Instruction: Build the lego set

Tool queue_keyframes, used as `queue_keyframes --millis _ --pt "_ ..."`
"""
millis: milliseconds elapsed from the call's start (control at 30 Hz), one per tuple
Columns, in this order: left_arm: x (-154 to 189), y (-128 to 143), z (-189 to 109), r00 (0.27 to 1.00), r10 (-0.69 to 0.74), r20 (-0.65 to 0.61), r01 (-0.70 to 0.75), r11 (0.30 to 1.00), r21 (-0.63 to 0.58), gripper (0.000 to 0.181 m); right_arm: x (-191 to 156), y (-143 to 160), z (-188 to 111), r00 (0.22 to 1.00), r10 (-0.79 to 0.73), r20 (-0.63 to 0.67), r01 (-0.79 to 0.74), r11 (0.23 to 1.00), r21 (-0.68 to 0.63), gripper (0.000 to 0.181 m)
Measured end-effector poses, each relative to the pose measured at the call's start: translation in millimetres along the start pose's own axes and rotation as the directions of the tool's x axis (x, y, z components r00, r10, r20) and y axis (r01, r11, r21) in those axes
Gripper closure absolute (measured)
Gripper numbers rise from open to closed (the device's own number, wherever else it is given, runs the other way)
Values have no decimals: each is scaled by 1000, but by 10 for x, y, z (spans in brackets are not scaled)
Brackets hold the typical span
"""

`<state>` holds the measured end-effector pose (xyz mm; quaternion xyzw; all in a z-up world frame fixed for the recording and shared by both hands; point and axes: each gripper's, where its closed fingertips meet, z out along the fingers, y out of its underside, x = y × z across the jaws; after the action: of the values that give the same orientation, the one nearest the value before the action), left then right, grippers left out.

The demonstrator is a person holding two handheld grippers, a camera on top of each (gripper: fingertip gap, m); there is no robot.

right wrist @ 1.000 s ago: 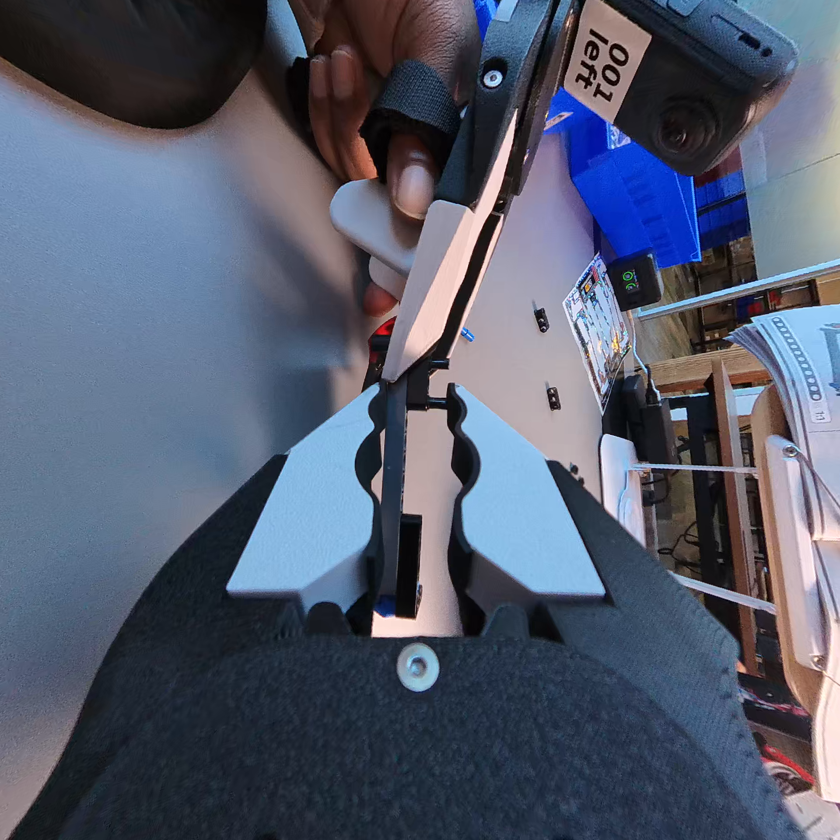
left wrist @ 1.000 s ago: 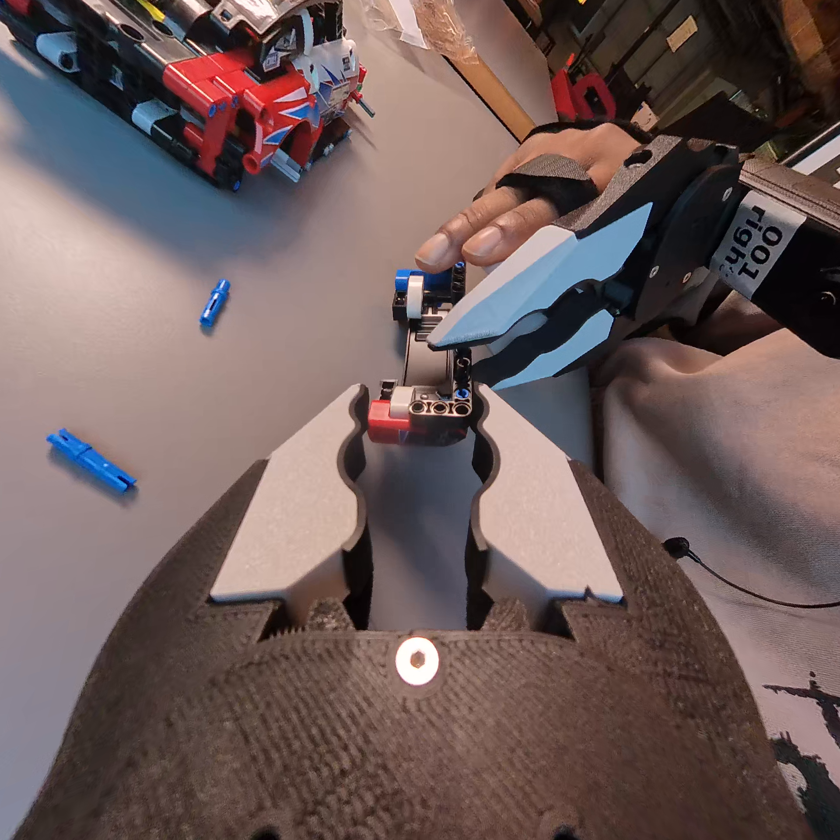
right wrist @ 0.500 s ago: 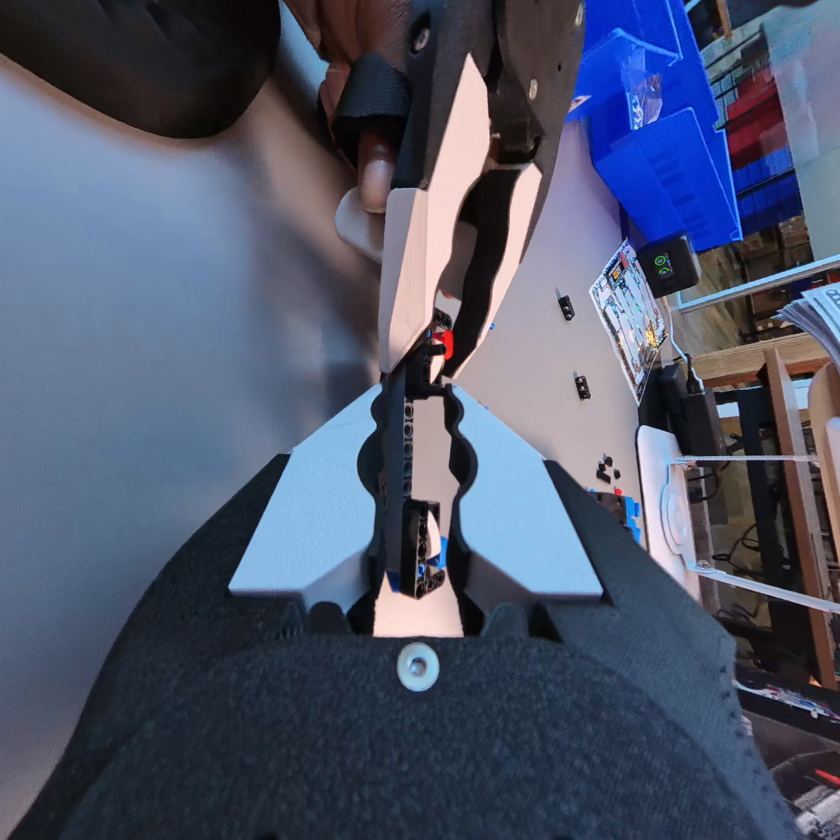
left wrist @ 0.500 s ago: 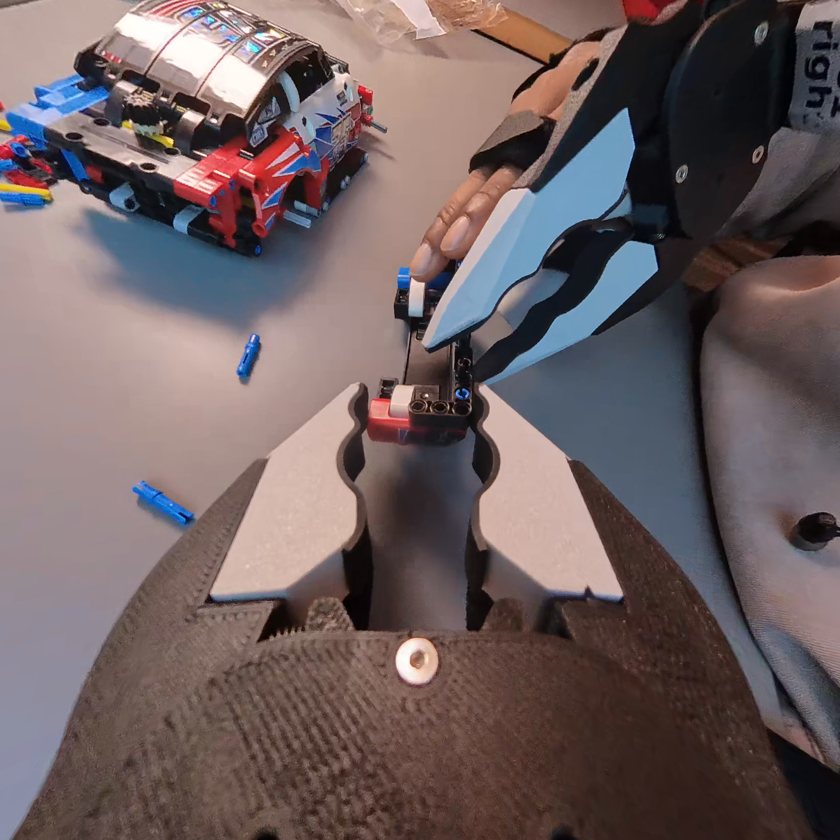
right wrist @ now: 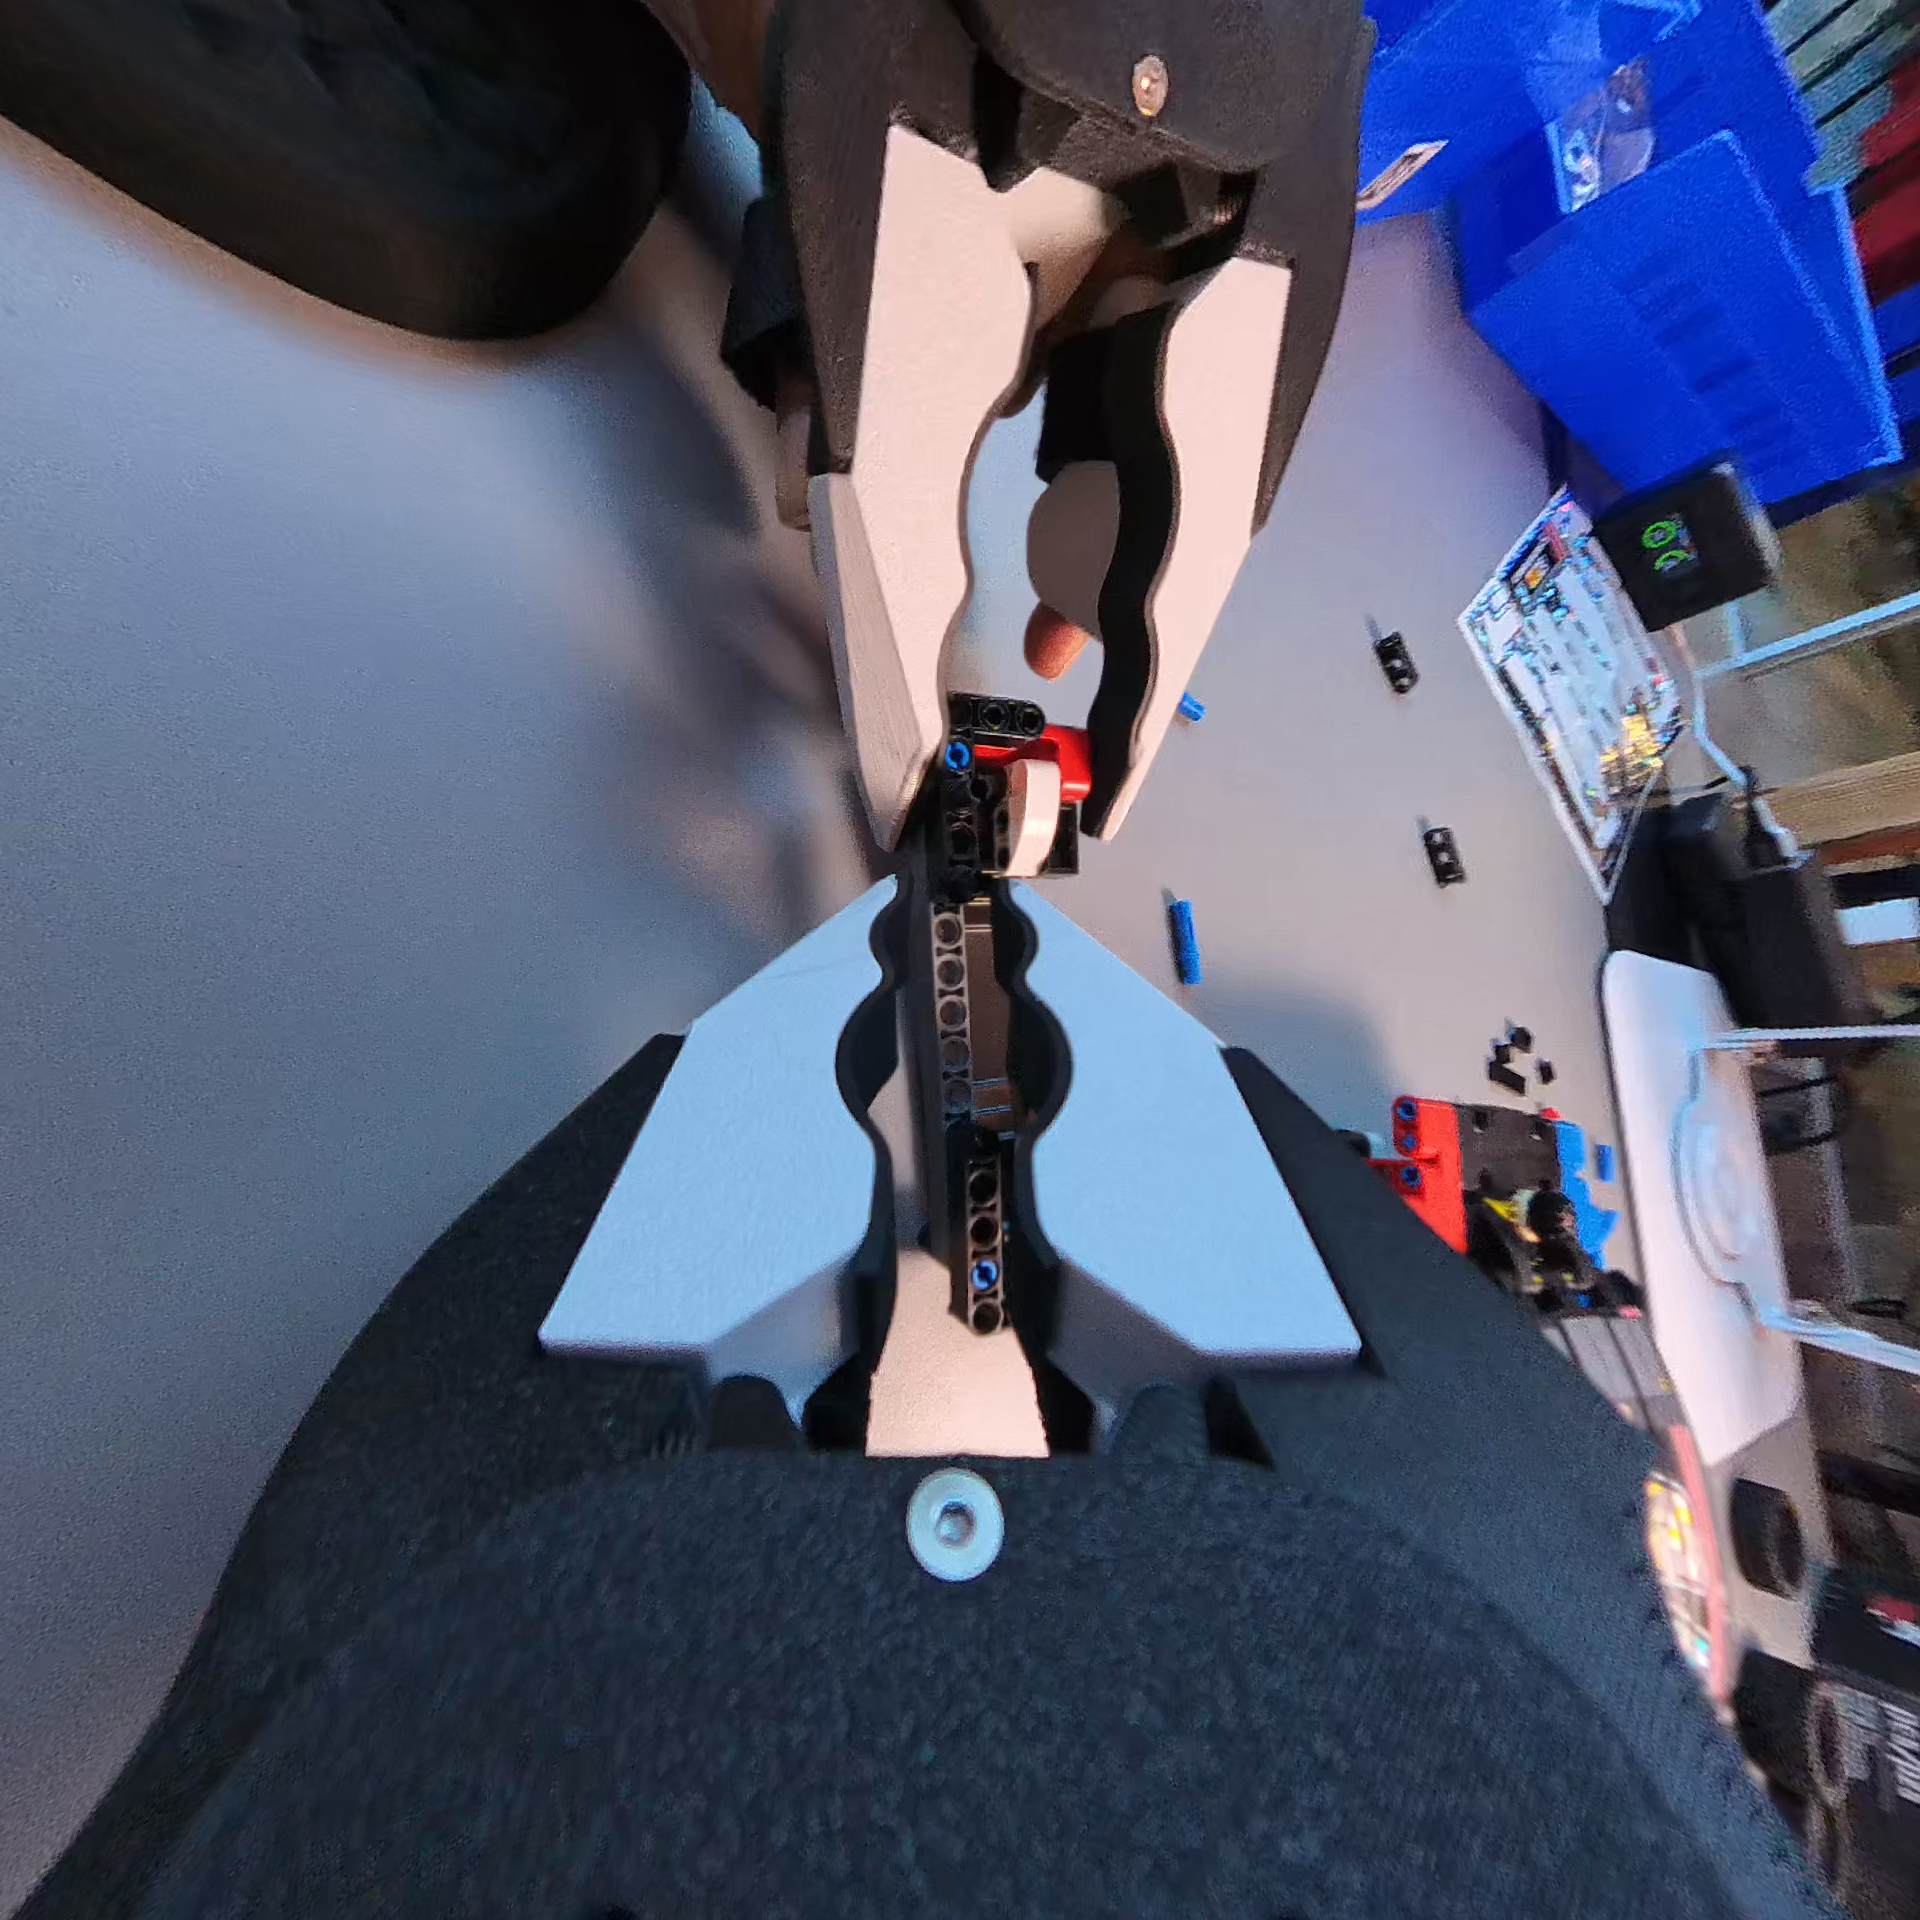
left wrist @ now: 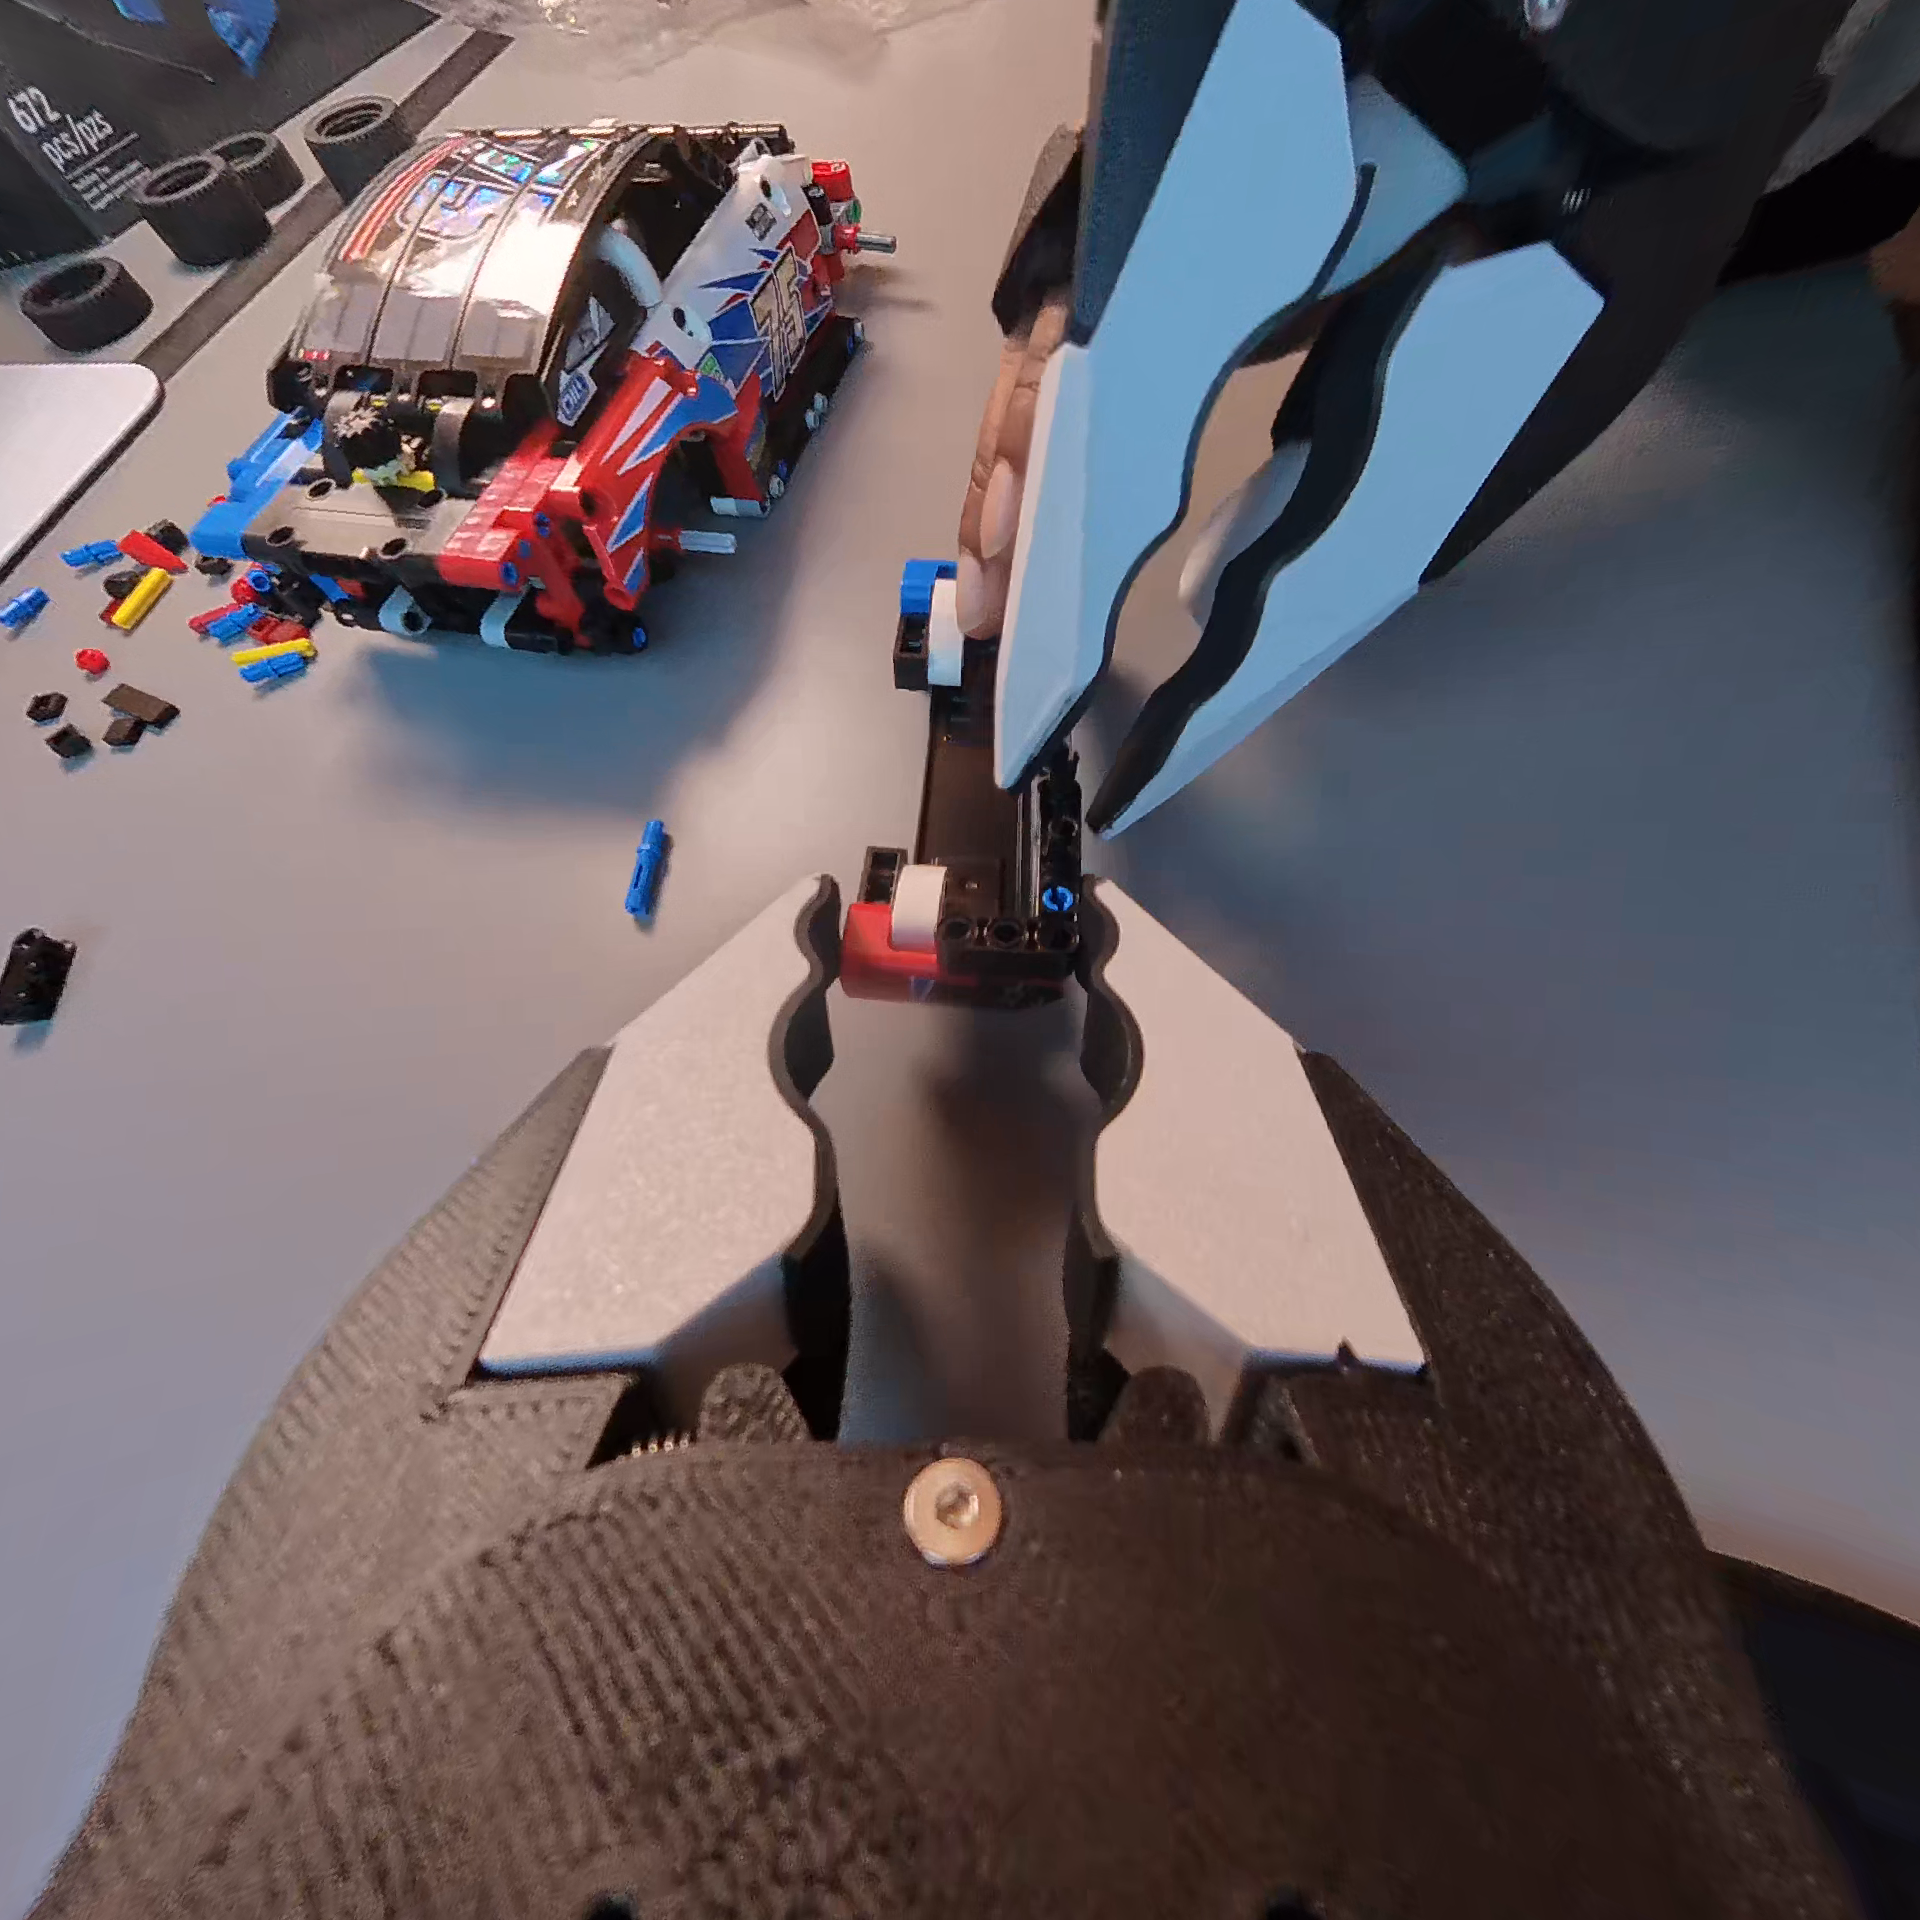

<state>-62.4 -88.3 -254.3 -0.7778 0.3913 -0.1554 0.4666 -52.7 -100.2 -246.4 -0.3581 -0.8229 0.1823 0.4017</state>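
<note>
Between both grippers sits the black lego beam (left wrist: 987, 831): left gripper (left wrist: 956, 925) clamps its near end, right gripper (right wrist: 956, 1039) seemingly closed around its far stretch.

Grey tabletop (left wrist: 1558, 935) under soft overhead light; blue storage bins (right wrist: 1662, 260) stand at its far edge, with wooden shelving (right wrist: 1860, 790) beyond them.

The black box (left wrist: 62, 145) is cut off at the top-left edge; the car model (right wrist: 1704, 1579) shows blurred, cropped; loose bits (left wrist: 114, 717) too small to tell.
</note>
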Motion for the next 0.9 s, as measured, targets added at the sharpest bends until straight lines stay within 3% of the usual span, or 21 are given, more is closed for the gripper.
queue_keyframes --millis 33,200,400,900 --pt "-9 1 0 1000 21 15 -21 1000 -1 138 1 -2 -13 999 30 25 -30 1000 1 170" --pt "-32 5 2 990 119 79 -118 993 -15 137 -9 -19 -50 987 93 129 -90 996 -25 172" --pt "-37 12 5 972 201 124 -197 979 -45 137 12 -52 -35 982 93 165 -85 995 -56 173" --pt "-40 45 35 983 141 117 -136 989 -51 136 -19 18 21 990 47 135 -35 995 -90 180"
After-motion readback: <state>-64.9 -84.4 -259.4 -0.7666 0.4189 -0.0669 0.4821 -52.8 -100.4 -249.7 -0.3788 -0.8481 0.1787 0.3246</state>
